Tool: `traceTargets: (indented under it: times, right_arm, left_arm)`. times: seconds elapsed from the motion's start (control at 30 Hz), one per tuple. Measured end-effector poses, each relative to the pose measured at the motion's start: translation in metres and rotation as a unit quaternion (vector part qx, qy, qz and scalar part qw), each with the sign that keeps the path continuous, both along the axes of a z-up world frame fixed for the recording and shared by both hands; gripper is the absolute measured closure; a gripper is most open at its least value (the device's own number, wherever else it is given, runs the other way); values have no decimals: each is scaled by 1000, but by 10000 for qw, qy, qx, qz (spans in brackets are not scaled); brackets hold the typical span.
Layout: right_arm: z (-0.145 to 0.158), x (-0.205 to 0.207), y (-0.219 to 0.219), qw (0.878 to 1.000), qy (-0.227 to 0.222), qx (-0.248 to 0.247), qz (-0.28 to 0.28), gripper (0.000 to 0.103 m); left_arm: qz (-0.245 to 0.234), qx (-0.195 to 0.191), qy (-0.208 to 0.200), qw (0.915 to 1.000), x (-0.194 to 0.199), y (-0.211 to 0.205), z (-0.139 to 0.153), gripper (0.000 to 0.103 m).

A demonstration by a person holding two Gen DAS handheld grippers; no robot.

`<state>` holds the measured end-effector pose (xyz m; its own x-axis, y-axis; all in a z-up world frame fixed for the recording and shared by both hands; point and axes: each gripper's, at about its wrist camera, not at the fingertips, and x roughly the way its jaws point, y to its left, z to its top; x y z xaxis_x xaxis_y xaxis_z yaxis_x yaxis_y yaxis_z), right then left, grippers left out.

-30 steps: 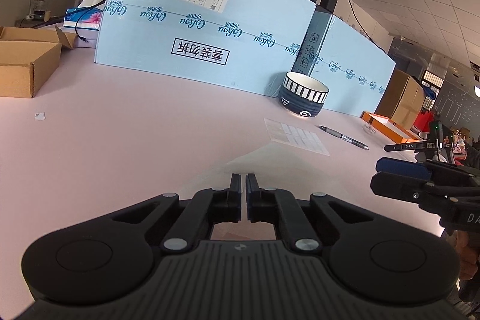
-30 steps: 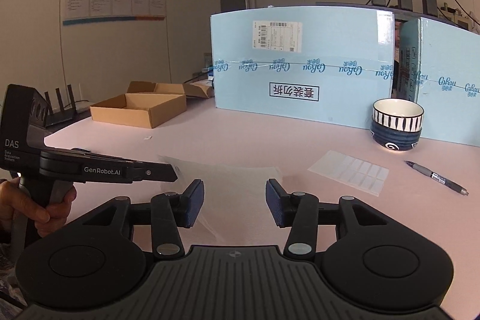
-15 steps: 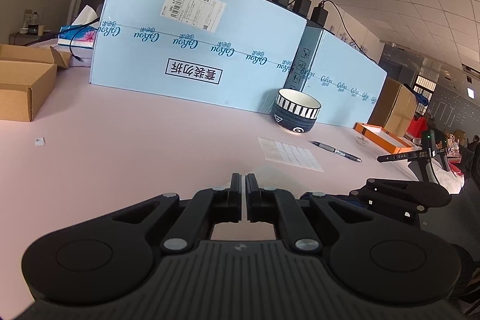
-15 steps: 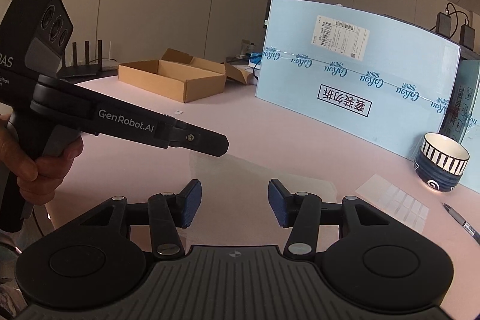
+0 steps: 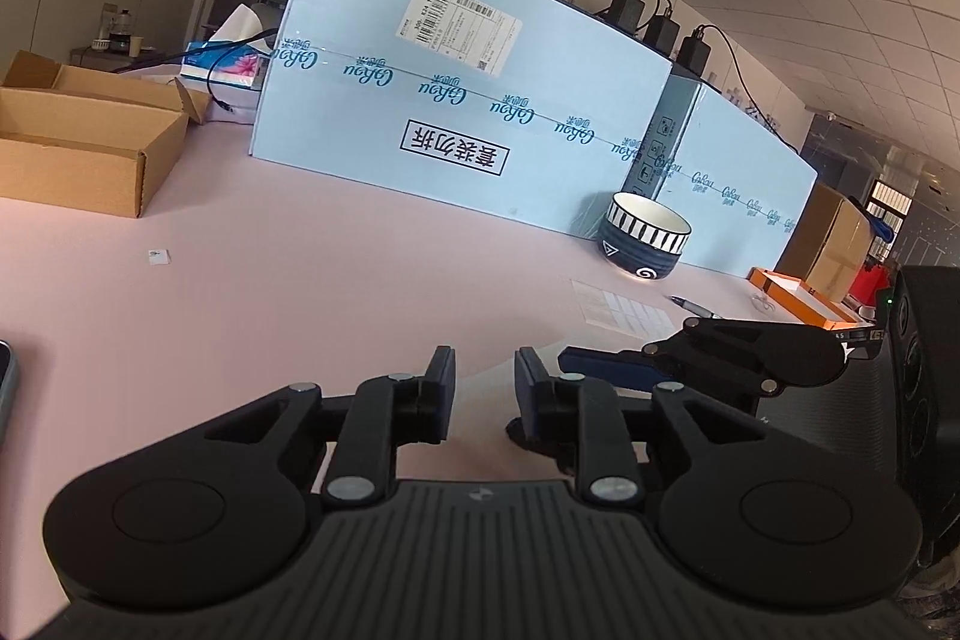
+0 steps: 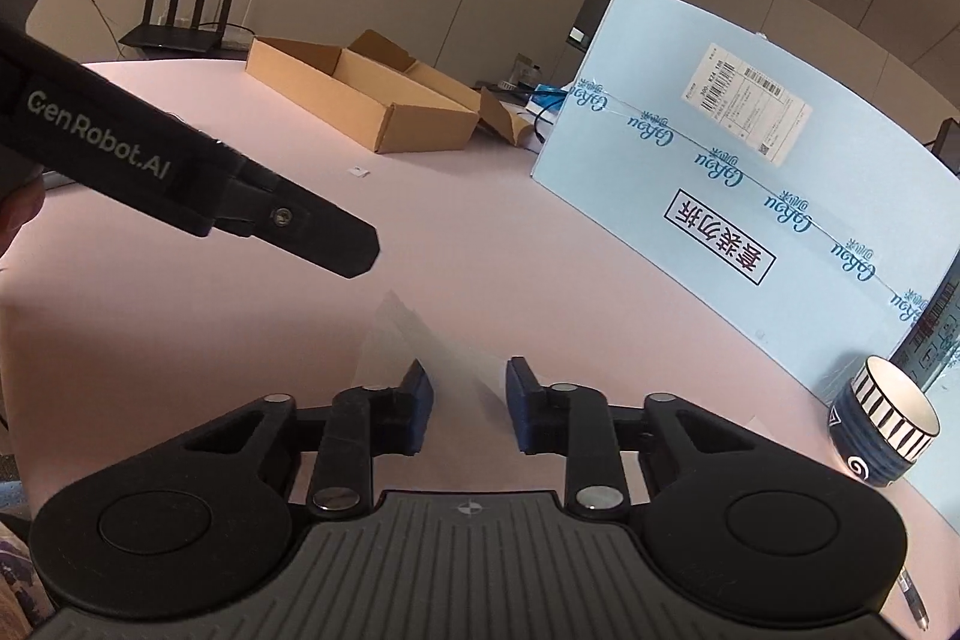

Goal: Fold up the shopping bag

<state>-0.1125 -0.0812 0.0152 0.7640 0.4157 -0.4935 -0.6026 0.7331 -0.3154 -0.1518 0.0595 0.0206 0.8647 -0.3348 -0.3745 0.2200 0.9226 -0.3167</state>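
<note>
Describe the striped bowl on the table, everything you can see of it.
The bowl looks ceramic and glazed. It is white inside, with a band of black and white vertical stripes under the rim and a dark blue lower body carrying a white triangle and a white spiral. It stands upright on the pink table, close in front of the light blue cartons where the two meet. What shows of its inside is bare. A pen and a sheet of labels lie nearby, apart from it.

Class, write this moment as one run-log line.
left claw: opening | right claw: closing, clear bag between jaws | bag lies on pink table
</note>
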Motion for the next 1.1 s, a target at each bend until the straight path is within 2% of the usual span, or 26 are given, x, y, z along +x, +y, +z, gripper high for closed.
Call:
traceTargets:
  times: [0.07, 0.27, 0.37, 0.57, 0.7, 0.73, 0.8, 0.83, 0.87, 0.93, 1.1]
  right_arm:
    - [1, 1, -8, 9997, 84, 186, -135, 99]
    - [29, -11, -36, 9932, -110, 1092, -382, 100]
    - [40, -19, -46, 9899, -203, 1330, -439, 100]
    - [65, -33, -69, 9794, -378, 1924, -474, 100]
    - [76, -34, -81, 9716, -363, 2289, -474, 100]
    - [77, -34, -84, 9704, -362, 2340, -481, 100]
    - [79, -37, -88, 9691, -450, 2363, -551, 100]
    - [80, -38, -90, 9687, -477, 2367, -582, 100]
    - [80, -39, -92, 9681, -500, 2375, -622, 100]
    - [79, -39, -96, 9672, -514, 2384, -703, 100]
    - [74, -37, -107, 9628, -521, 2469, -964, 100]
  left_arm:
    - [-32, 3, 76, 10000, -2, 3, -4, 69]
    - [-377, -126, 200, 9990, 0, -9, -11, 58]
    - [-649, -228, 217, 9974, 5, -21, -12, 54]
    - [-872, -536, 310, 9943, 19, -37, -13, 54]
    - [-930, -389, 200, 9947, 21, -51, -7, 56]
    - [-920, -332, 200, 9950, 24, -56, -6, 61]
    - [-921, -310, 255, 9949, 28, -61, -5, 76]
    - [-933, -351, 311, 9945, 31, -62, -5, 92]
    - [-944, -392, 367, 9941, 33, -63, -6, 100]
    - [-878, -446, 406, 9943, 35, -63, -6, 101]
    - [-582, -375, 107, 9975, 28, -40, 8, 102]
